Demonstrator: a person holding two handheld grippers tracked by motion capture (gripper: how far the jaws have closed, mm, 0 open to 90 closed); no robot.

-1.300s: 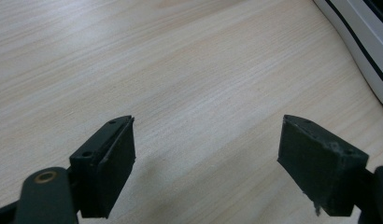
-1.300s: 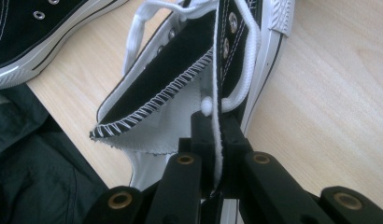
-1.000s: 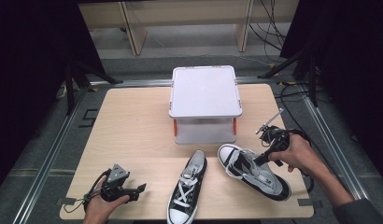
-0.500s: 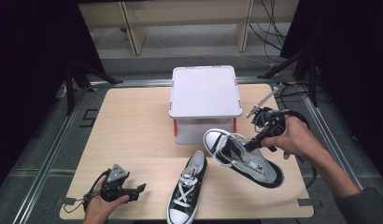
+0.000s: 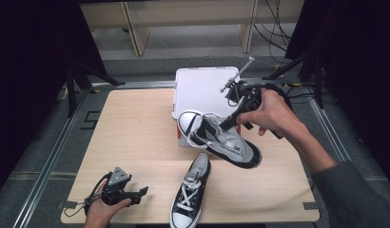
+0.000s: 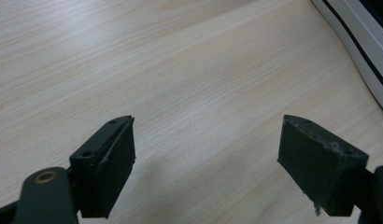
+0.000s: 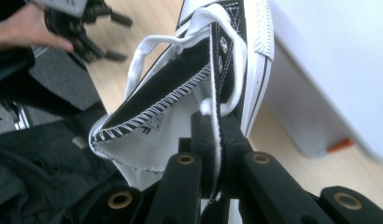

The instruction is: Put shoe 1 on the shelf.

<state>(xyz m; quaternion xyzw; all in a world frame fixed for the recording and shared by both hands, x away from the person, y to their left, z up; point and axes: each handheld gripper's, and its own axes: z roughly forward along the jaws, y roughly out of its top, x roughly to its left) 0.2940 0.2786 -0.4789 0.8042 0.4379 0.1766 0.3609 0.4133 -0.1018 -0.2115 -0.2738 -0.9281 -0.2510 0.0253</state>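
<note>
Lifted shoe: I hold the black-and-white sneaker (image 5: 219,141) off the desk, toe tilted toward the white box (image 5: 202,90) at the far edge, heel toward the desk's right edge.
Right gripper: my right gripper (image 5: 229,122) is clamped on the sneaker's side wall by the eyelets; the right gripper view shows the jaws pinching canvas and lace (image 7: 217,140), a detail too small to make out in the high view.
Right hand: the right hand (image 5: 271,111) is raised over the right half of the desk, wrist bent, gripper angled down and leftward into the shoe opening.
Second shoe: a matching sneaker (image 5: 190,192) lies flat at the near edge, toe toward me.
Left gripper: my left gripper (image 5: 136,194) rests low at the near left corner, jaws spread apart with nothing between them; the left gripper view shows bare wood (image 6: 180,84) and the second shoe's sole edge (image 6: 362,51).
Left hand: the left hand (image 5: 100,211) lies at the near edge.
</note>
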